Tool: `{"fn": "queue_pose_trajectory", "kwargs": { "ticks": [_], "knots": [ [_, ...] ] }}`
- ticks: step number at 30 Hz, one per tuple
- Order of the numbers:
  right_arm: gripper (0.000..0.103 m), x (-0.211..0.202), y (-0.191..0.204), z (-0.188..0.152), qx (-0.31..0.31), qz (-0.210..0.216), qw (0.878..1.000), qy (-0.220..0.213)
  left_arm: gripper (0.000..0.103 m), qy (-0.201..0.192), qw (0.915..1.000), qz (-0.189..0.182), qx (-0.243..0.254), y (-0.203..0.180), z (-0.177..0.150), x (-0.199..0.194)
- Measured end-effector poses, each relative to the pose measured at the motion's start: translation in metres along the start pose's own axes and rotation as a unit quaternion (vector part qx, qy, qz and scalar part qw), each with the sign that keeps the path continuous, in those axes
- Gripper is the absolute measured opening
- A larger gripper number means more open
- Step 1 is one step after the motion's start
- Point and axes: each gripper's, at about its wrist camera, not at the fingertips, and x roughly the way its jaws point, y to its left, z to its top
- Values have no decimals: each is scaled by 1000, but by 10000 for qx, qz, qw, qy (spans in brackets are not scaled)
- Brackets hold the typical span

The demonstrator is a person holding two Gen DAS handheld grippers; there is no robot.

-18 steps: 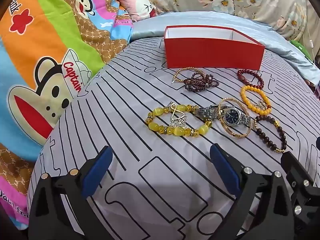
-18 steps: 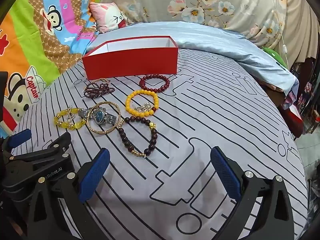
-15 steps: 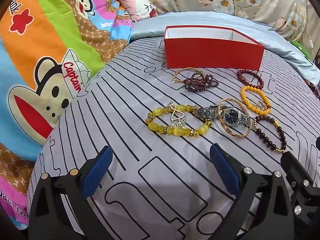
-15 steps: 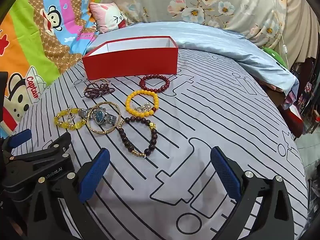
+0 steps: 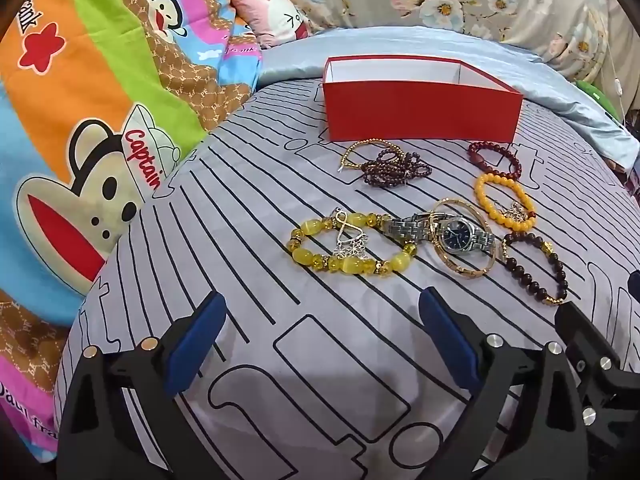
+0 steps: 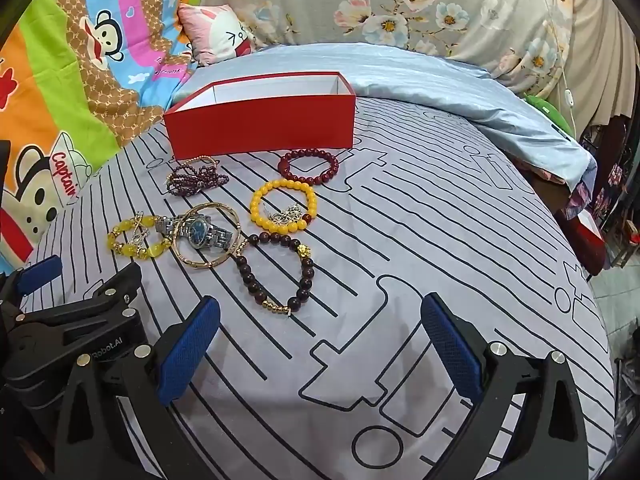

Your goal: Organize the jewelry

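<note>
Two pairs of hand-held tongs hover side by side over a bed spread with a grey, black-lined sheet (image 6: 420, 208), both angled downward toward a scatter of jewelry. The left tongs (image 5: 320, 344) stand spread to their widest, blue pads apart with only bare sheet between them; the right tongs (image 6: 320, 344) are likewise fully parted and hold nothing. Beyond them lies the jewelry: a pale yellow bead bracelet (image 5: 352, 250) with a silver charm, touching a silver wristwatch (image 5: 448, 234) whose dial sits inside a thin gold bangle (image 5: 466, 240); just to the right, a dark brown bead bracelet (image 6: 276, 270) with gold beads; farther back, an orange-yellow bead bracelet (image 6: 282, 210) with a small silver trinket resting on it, a dark red bead bracelet (image 6: 308, 165), and a bunched strand of small garnet-coloured beads (image 5: 394, 168) beside a fine gold bead bracelet (image 5: 362, 150). An open red box (image 5: 420, 114) with a white lining stands at the far side of the pieces, near a pale blue quilt (image 6: 440, 80) and a cartoon-print blanket (image 5: 80, 120).
</note>
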Motion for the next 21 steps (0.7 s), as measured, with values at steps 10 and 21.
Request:
{"fn": "queue_pose_trajectory", "kwargs": {
  "ticks": [10, 21],
  "knots": [
    [96, -2, -1, 0, -34, -32, 10000, -3, 93, -2, 10000, -4, -39, -3, -4, 1],
    [96, -1, -1, 0, -25, -62, 10000, -12, 92, -41, 10000, -46, -38, -4, -3, 1]
  ]
}}
